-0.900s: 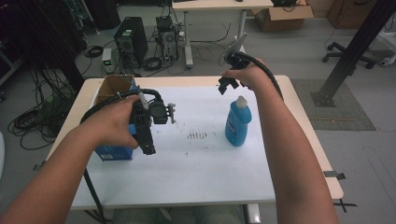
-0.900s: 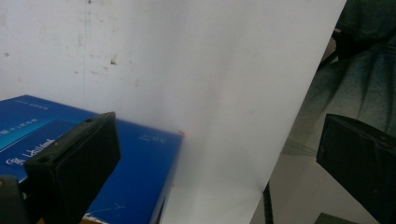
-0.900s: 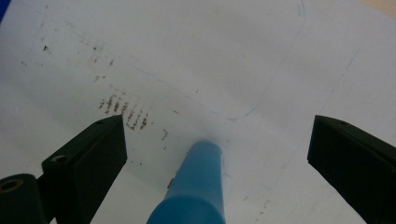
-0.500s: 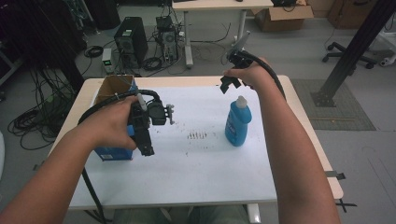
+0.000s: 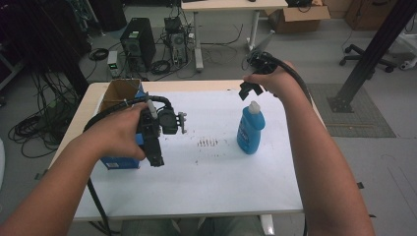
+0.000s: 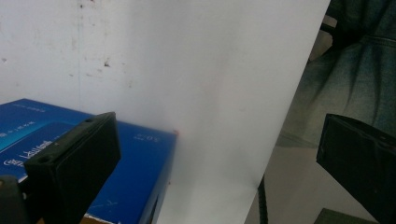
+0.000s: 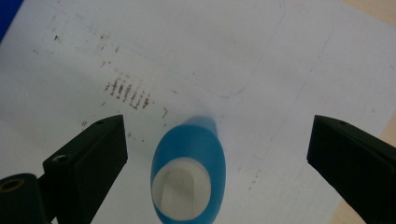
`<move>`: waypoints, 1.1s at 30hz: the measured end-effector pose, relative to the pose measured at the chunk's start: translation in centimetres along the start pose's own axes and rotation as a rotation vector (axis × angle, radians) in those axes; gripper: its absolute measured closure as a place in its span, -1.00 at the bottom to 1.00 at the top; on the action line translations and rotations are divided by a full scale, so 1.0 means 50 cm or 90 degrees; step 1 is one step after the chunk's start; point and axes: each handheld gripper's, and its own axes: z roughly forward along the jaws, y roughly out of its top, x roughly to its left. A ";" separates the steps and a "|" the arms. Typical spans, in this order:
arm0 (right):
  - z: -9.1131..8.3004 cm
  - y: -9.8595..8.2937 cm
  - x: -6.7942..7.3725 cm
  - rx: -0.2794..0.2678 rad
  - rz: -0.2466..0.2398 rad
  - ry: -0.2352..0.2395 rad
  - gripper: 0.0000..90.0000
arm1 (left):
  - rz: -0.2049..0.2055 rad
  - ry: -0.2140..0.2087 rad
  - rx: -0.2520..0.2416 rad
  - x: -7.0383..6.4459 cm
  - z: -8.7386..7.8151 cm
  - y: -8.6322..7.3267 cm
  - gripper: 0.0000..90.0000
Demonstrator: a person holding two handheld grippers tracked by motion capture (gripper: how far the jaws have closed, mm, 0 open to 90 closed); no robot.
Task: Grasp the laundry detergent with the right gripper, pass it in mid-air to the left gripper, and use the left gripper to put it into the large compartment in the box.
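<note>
A blue bottle (image 5: 250, 130) with a white cap stands upright on the right half of the white table (image 5: 221, 187). My right gripper (image 5: 251, 90) hovers just above and behind it, open. In the right gripper view the bottle (image 7: 189, 172) sits below, between the wide-apart jaws of that gripper (image 7: 217, 135), untouched. My left gripper (image 5: 155, 157) is held over a blue box (image 5: 120, 162) with an open brown top at the table's left. In the left gripper view that gripper (image 6: 219, 140) is open, the blue box (image 6: 140, 163) beside its left jaw and the table's near edge under it.
A patch of dark marks (image 5: 207, 143) lies mid-table between box and bottle. Beyond the far edge are computer towers (image 5: 137, 44), tangled cables, a second desk and a black post (image 5: 373, 49) at the right. Cables trail from both grippers.
Almost nothing: the right gripper has shifted slightly above the bottle, and the left hand stays over the box.
</note>
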 end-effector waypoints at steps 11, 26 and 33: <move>-0.021 -0.063 -0.005 -0.005 0.007 -0.008 -0.89 | 0.021 0.010 0.008 -0.020 -0.016 0.002 -0.99; -0.038 -0.149 0.009 -0.027 0.006 0.009 -0.89 | 0.037 0.015 0.021 -0.035 0.005 0.014 -0.99; -0.024 -0.183 0.012 -0.033 0.009 0.021 -0.89 | 0.037 0.015 0.021 -0.036 0.010 0.014 -0.99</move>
